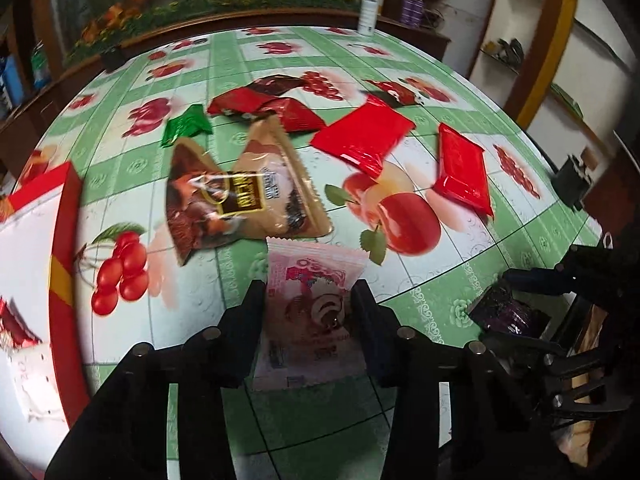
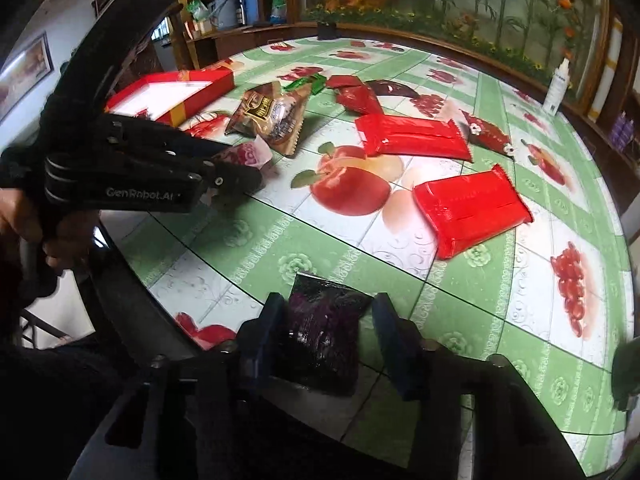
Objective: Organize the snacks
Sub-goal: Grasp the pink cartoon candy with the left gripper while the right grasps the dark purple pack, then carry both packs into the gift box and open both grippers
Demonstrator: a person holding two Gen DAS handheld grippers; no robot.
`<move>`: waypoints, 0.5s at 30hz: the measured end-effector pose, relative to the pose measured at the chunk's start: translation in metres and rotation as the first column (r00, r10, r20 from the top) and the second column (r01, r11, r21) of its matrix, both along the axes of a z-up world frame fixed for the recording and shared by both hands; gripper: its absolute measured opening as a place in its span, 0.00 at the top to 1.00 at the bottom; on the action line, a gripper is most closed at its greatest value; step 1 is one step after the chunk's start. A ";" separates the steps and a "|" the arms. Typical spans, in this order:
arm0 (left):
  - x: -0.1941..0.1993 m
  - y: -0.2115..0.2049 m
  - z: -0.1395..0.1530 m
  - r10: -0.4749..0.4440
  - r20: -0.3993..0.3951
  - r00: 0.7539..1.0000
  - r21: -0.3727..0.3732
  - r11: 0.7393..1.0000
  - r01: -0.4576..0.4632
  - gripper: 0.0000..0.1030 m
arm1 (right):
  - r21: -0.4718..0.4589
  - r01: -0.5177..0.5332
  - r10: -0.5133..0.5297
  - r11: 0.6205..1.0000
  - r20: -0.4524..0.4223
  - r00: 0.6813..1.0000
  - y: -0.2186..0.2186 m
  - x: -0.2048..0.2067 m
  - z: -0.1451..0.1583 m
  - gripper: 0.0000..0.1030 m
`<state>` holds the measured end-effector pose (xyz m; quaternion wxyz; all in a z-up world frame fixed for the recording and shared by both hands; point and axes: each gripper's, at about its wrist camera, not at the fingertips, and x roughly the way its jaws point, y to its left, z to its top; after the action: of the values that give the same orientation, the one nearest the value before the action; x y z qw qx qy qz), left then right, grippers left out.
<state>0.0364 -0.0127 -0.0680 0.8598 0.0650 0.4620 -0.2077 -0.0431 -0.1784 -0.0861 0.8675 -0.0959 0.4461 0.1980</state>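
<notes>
My left gripper [image 1: 310,292] is shut on a pink snack packet [image 1: 310,300] and holds it above the table; it also shows in the right wrist view [image 2: 244,156]. My right gripper [image 2: 326,308] is shut on a dark purple snack packet [image 2: 324,332] near the table's front edge; that packet also shows in the left wrist view [image 1: 506,314]. A brown snack bag [image 1: 240,196], a green packet [image 1: 186,124], several red packets [image 1: 362,138] and a dark red wrapper [image 1: 276,86] lie on the fruit-print tablecloth [image 1: 460,292].
A red box with a white inside [image 1: 32,264] stands at the left edge and holds a packet [image 1: 16,328]; it also shows in the right wrist view [image 2: 168,96]. A white spray bottle [image 1: 368,10] stands at the far edge. Shelves line the walls.
</notes>
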 end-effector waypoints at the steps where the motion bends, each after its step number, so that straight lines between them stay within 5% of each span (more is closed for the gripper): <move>1: -0.001 0.002 0.001 0.006 -0.002 1.000 -0.007 1.000 -0.006 0.60 | 0.005 0.003 -0.003 1.000 0.000 1.000 -0.001 0.001 0.000 0.55; 15: -0.036 0.077 0.060 0.177 0.131 0.975 -0.095 0.982 -0.166 0.59 | 0.166 0.041 -0.031 0.985 -0.065 0.997 -0.009 0.015 0.010 0.59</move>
<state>0.0004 0.0642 -0.0084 0.9066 0.0032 0.3956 -0.1466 -0.0278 -0.1873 -0.0761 0.8616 -0.0085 0.4565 0.2218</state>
